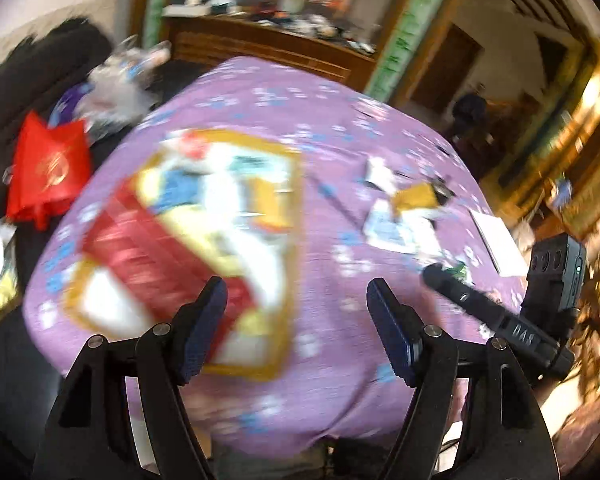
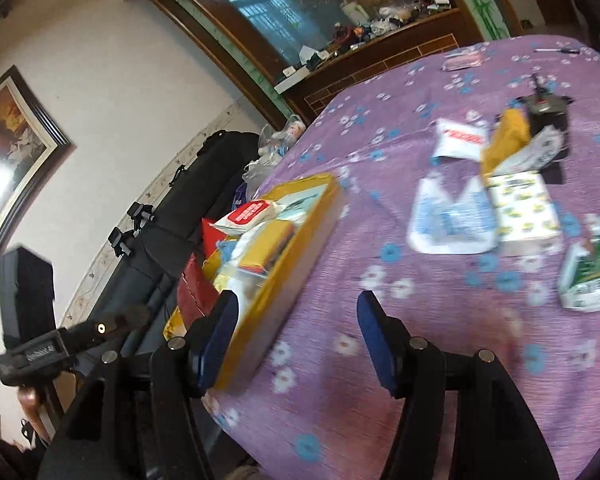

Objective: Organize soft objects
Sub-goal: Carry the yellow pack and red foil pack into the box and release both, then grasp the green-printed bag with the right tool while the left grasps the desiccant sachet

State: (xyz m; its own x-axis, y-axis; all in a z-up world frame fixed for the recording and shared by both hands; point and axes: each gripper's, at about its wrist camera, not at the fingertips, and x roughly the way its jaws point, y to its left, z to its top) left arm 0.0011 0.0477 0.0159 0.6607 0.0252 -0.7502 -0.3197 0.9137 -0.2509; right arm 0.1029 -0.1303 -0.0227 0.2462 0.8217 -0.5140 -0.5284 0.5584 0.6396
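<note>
A yellow-rimmed box [image 2: 296,248] stands near the table's left edge. It holds soft packs, among them a red-and-white wipes pack [image 2: 252,216] and a yellow pack [image 2: 266,244]. Loose packs lie to the right: a blue-and-white one [image 2: 452,220], a yellow-patterned tissue pack [image 2: 528,212], a green-and-white one [image 2: 590,276] and a white-and-red one [image 2: 460,138]. My right gripper [image 2: 296,332] is open and holds nothing, its left finger beside the box's near corner. My left gripper [image 1: 296,320] hangs open over the blurred box [image 1: 256,372], also holding nothing.
A purple flowered cloth [image 2: 420,360] covers the table. A black device [image 2: 544,112], a pen [image 2: 556,51] and a pink pack [image 2: 462,60] lie farther back. Left of the table are a red bag [image 1: 48,176], plastic bags [image 1: 120,80] and a dark sofa [image 2: 204,184]. A wooden cabinet [image 1: 260,44] stands behind.
</note>
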